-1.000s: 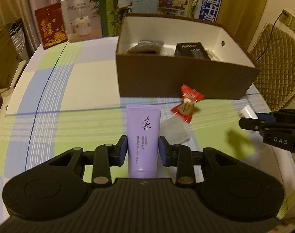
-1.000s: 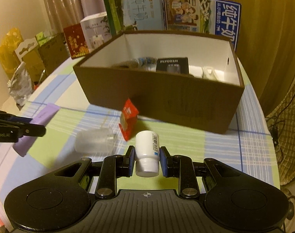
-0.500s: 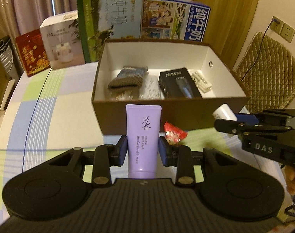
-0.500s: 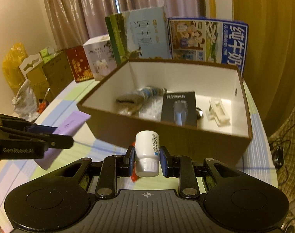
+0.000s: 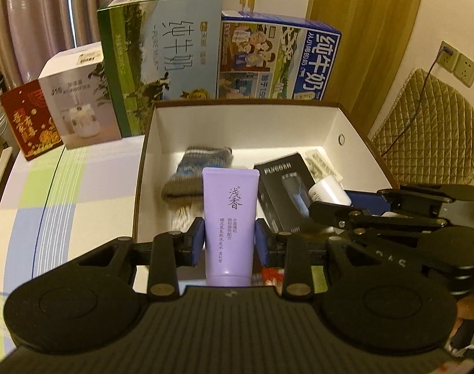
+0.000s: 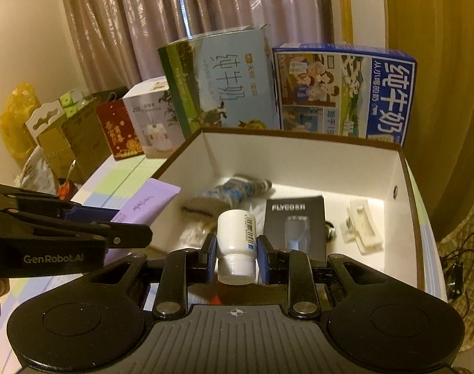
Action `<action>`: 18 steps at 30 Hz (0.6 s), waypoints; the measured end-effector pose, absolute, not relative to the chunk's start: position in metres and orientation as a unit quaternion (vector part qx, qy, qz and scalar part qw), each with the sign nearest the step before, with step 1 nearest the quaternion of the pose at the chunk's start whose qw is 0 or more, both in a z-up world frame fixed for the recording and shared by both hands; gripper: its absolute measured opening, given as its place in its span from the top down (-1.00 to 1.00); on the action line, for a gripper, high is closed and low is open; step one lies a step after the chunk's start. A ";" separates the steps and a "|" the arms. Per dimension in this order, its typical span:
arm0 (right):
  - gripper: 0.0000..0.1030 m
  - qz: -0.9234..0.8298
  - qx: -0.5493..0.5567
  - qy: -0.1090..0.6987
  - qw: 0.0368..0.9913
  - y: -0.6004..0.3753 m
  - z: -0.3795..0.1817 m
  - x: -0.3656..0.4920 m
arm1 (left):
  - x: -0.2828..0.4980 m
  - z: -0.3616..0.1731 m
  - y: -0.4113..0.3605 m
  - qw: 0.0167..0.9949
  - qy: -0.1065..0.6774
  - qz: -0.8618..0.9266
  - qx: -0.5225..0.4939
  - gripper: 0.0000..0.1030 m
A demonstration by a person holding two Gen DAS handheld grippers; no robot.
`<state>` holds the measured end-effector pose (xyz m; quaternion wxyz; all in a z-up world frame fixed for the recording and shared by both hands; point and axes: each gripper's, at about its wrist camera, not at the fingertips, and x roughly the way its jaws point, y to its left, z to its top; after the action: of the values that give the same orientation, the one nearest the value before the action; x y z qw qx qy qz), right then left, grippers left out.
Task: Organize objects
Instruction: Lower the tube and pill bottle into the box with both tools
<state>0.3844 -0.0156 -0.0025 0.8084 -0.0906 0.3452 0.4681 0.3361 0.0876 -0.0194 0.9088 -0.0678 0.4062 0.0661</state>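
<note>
Holding a load apiece, both grippers hang at the near edge of the brown box [image 5: 358, 131] — neither has let go. The left gripper [image 5: 229, 243] is clamped on the purple tube [image 5: 229, 218], cap end toward the camera, its flat end reaching over the box's near-left wall. The right gripper [image 6: 237, 249] is squeezed on the white bottle [image 6: 237, 237], cap toward the camera, poised above the near wall.

Below the bottle a scrap of red [image 6: 216, 299] shows between the fingers, possibly a wrapper lying on the table outside the box; I cannot tell more.

Inside, several things already lie on the white floor: a rolled knit sock [image 6: 233, 191] at left, some pale clear packaging [image 6: 193, 232] just in front of it, a black Flyco box [image 6: 296, 227] in the middle, and a white plastic clip [image 6: 360, 229] at right, with bare floor near the front.

Beyond stand milk cartons [image 6: 342, 90] and gift boxes [image 6: 120, 132] on the checked tablecloth [image 5: 65, 187].

My judgement: well along. What is left is to lower and release both items, then fetch whatever sits outside.
</note>
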 end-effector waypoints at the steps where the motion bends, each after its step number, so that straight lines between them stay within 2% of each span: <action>1: 0.53 0.467 -0.088 0.347 0.809 -0.012 -0.003 0.388 | 0.342 -0.019 0.089 0.909 0.406 0.065 -0.068 0.43; 18: 0.53 0.451 -0.079 0.368 0.809 0.050 -0.018 0.446 | 0.420 -0.041 0.127 0.900 0.423 0.073 -0.069 0.44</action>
<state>0.4459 0.0505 -0.0185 0.8091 -0.0794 0.3684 0.4508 0.4204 0.1274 -0.0411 0.9005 -0.0692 0.4232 0.0730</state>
